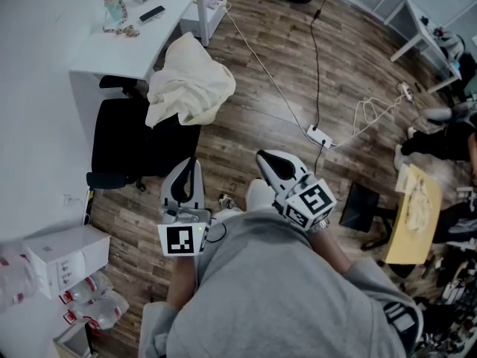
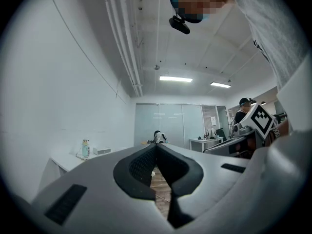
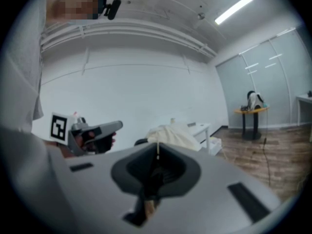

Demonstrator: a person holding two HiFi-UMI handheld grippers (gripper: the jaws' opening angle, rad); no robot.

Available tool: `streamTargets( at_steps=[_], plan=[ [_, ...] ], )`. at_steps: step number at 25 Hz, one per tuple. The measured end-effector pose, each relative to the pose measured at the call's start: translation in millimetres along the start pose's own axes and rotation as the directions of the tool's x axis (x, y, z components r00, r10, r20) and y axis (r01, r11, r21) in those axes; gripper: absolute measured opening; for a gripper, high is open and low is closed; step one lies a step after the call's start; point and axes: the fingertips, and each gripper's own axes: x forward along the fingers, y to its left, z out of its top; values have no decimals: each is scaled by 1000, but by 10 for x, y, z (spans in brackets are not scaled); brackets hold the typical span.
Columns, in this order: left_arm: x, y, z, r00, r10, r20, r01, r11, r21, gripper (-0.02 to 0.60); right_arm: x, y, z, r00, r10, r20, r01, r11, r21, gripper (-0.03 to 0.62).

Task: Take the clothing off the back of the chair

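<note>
A cream garment [image 1: 190, 84] hangs crumpled over the back of a black office chair [image 1: 123, 146] beside the white desk [image 1: 141, 32]. In the right gripper view the garment [image 3: 173, 133] shows ahead, beyond the jaw tips. My left gripper [image 1: 188, 164] is held out in front of me, a short way from the chair's seat, jaws shut and empty. The right gripper [image 1: 262, 156] floats over the wood floor to the right of the chair, also shut with nothing in it. Neither touches the garment. In the gripper views, the left gripper [image 2: 156, 146] and the right gripper [image 3: 157, 147] have their jaws closed together.
A power strip [image 1: 319, 135] with cables lies on the floor to the right. A white box [image 1: 63, 259] and plastic bottles [image 1: 89, 304] sit at the near left. A black stool [image 1: 361, 207], a yellow board [image 1: 414, 215] and a second desk [image 1: 421, 32] stand on the right.
</note>
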Motion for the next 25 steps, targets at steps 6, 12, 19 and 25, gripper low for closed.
streamTargets(
  at_steps=[6, 12, 19, 25],
  plan=[
    [94, -29, -74, 1000, 5, -26, -5, 1000, -5, 35, 111, -136, -34, 1000, 12, -25, -12, 1000, 9, 34],
    [172, 221, -78, 996, 86, -30, -86, 996, -9, 35, 406, -253, 37, 997, 69, -41, -69, 998, 0, 35],
    [388, 418, -97, 987, 151, -48, -152, 988, -13, 35, 801, -435, 127, 988, 136, -79, -136, 991, 5, 34],
    [514, 597, -117, 977, 206, -53, -207, 978, -13, 35, 1176, -535, 229, 976, 194, -102, -198, 980, -23, 35]
  ],
)
